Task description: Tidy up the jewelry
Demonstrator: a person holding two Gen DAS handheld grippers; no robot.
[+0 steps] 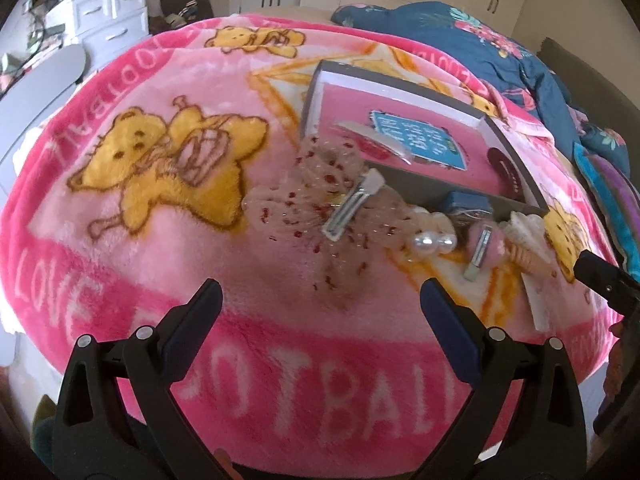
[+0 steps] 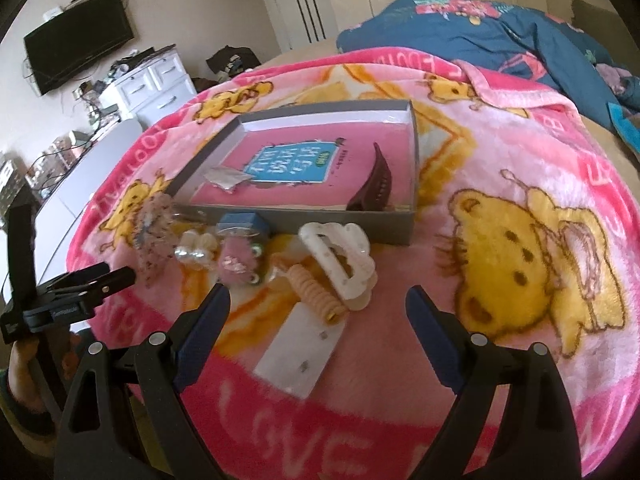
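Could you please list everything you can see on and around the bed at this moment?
blanket: one, pink with yellow bears, covering the bed.
box: one, grey, shallow, open, pink inside, on the blanket.
dark claw clip: one, maroon, inside the box.
white claw clip: one, in front of the box.
spiral clip: one, peach, on a white card.
mesh bow clip: one, beige with red dots, left of the row.
pearl clip: one, white.
pompom clip: one, pink.
quilt: one, blue floral, behind.
drawers: one unit, white, far left.
left gripper: open, empty.
right gripper: open, empty.
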